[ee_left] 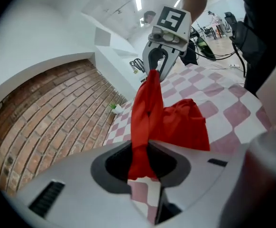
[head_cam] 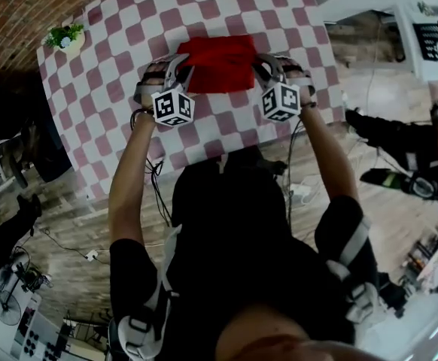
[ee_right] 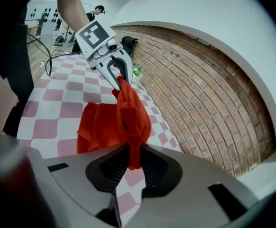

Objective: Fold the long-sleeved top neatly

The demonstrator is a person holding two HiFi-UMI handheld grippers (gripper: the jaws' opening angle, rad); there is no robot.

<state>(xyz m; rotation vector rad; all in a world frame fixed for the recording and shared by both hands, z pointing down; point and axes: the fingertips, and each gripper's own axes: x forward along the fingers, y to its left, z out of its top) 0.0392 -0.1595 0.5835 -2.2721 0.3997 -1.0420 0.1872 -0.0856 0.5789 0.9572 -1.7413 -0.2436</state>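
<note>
Pink-and-white checked table (head_cam: 219,126); small potted plant (head_cam: 65,37) at far left corner; brick wall (head_cam: 16,6) beyond; cables (head_cam: 157,190) on wooden floor (head_cam: 68,224), near left.

The top (head_cam: 217,64) is plain red. The table (head_cam: 129,32) is checked in dusky pink and white. The left cube (head_cam: 173,107) and right cube (head_cam: 281,101) are white with black square markers. The plant (head_cam: 64,36) at the table's far-left corner is green.
</note>
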